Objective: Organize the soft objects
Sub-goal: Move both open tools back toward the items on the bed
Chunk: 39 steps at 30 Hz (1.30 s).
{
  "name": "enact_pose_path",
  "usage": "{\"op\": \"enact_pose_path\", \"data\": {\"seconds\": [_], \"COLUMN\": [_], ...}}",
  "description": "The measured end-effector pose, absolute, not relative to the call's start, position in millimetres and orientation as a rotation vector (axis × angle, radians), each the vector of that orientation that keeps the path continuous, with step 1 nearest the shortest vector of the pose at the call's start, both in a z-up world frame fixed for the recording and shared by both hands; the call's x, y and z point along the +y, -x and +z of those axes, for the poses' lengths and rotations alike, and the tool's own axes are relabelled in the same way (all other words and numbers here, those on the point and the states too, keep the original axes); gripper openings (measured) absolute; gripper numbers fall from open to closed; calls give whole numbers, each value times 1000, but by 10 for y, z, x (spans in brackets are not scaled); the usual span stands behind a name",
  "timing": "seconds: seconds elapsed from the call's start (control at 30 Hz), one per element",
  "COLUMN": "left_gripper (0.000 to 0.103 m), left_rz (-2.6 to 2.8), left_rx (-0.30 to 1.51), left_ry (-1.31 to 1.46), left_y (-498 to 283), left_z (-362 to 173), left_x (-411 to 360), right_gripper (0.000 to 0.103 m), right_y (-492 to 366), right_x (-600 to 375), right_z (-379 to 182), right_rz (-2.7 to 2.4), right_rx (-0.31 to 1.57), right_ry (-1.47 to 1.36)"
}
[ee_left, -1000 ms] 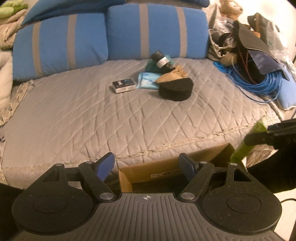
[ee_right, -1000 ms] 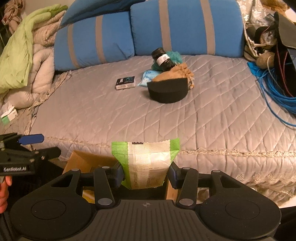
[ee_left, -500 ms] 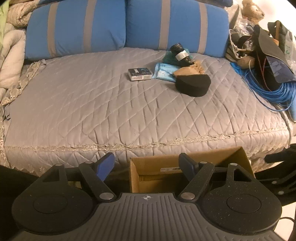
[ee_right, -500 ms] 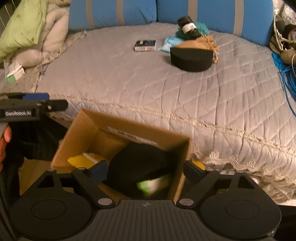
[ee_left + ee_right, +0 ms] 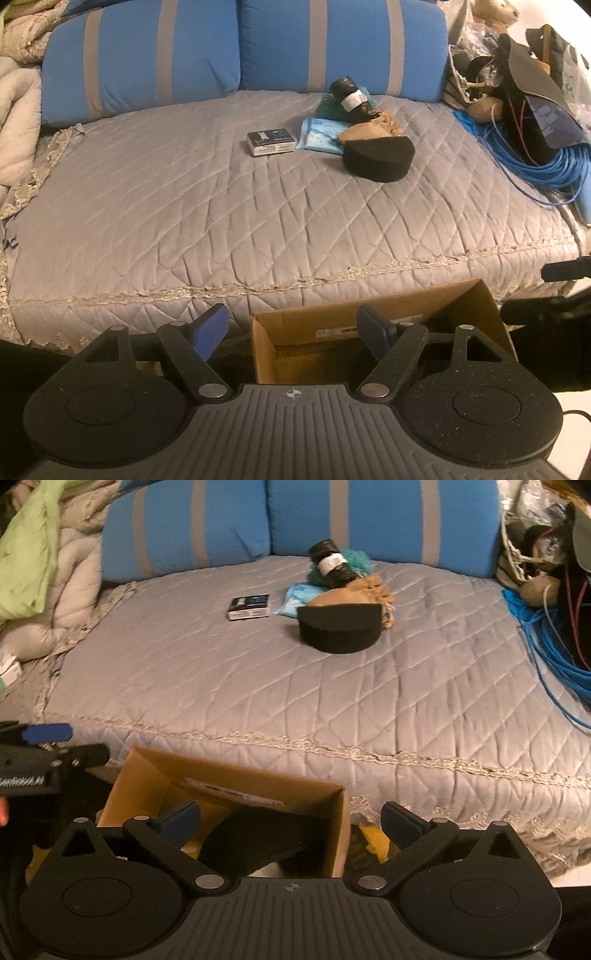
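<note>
Quilted satiny bedspread; matt cardboard box; matt foam block.

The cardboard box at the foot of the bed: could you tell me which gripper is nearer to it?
Right. The right gripper, jaws opening and empty, hangs directly over the cardboard box. The left gripper, open, hovers beside it at the box's left edge.

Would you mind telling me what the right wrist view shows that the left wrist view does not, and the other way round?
Only the right wrist view shows the black foam piece lying inside the cardboard box, a green blanket at far left, and the left gripper from the side. Only the left wrist view shows a plush toy at top right. Both share the grey quilt, two blue striped pillows, the small dark packet, the black half-round foam and blue cable. The right gripper is opening, nothing between its fingers.
</note>
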<state>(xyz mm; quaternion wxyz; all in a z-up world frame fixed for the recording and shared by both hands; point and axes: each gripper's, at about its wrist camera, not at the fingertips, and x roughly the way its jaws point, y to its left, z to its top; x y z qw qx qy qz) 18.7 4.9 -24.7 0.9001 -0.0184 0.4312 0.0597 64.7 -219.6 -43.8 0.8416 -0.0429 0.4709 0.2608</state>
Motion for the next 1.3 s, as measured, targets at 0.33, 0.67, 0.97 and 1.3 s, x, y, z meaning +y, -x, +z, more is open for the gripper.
{"op": "enact_pose_path", "data": {"seconds": [0.33, 0.67, 0.97, 1.3], "left_gripper": [76, 76, 76, 76], "left_rz": [75, 62, 91, 82], "left_rx": [903, 908, 933, 955], "left_ry": [63, 92, 137, 144], "left_y": [-216, -224, -235, -350], "left_z": [-266, -305, -325, -333], "left_x": [18, 47, 106, 21], "right_gripper": [103, 103, 103, 103], "right_y": [-783, -970, -984, -1264], "right_x": [-2083, -1868, -1818, -1911], "right_z": [-367, -375, -407, -326], "right_rz": [506, 492, 499, 471], "right_rx": [956, 929, 874, 846], "right_ry": [133, 162, 230, 219]}}
